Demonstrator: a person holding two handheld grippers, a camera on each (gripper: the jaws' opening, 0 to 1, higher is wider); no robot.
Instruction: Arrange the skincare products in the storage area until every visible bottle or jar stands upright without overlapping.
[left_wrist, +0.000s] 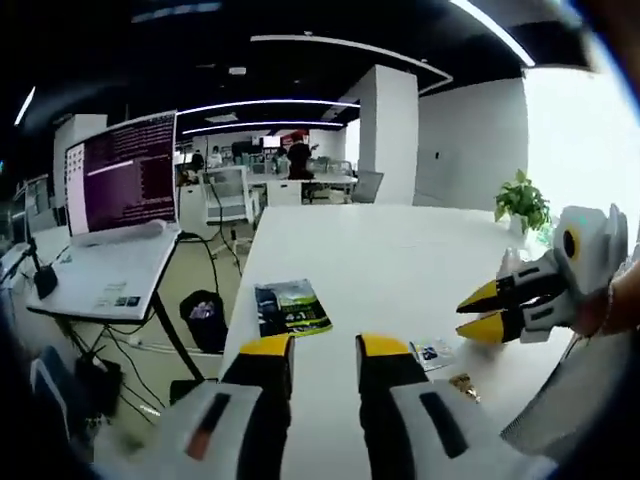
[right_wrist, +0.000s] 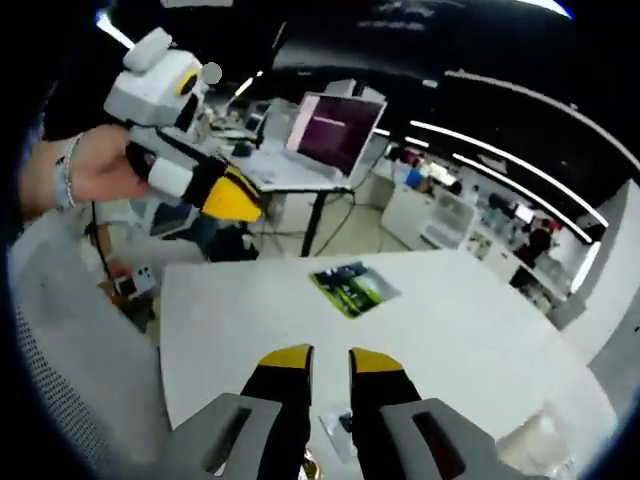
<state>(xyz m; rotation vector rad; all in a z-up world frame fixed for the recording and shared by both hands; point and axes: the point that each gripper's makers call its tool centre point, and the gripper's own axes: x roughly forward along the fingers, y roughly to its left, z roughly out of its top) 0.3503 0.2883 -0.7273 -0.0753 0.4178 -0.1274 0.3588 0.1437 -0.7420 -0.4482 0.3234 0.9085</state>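
Note:
My left gripper (left_wrist: 326, 350) rises from the bottom of the left gripper view over a white table (left_wrist: 380, 250). Its yellow-tipped jaws stand a little apart with nothing between them. My right gripper (left_wrist: 484, 312) comes in from the right, held above the table's right side, with its tips close together. In the right gripper view my right gripper (right_wrist: 331, 360) hangs over the same table (right_wrist: 450, 320), with a narrow, empty gap between its jaws. A hand holds the left gripper (right_wrist: 238, 196) up at the upper left. A clear, blurred object (right_wrist: 540, 440) sits at the lower right.
A green booklet (left_wrist: 291, 307) (right_wrist: 352, 285) lies near the table's edge. A small card (left_wrist: 433, 352) (right_wrist: 338, 424) and a small gold item (left_wrist: 462, 384) lie close to the grippers. A potted plant (left_wrist: 522, 203) stands at the far side. A lit screen (left_wrist: 122, 172) (right_wrist: 338, 130) stands on a side desk.

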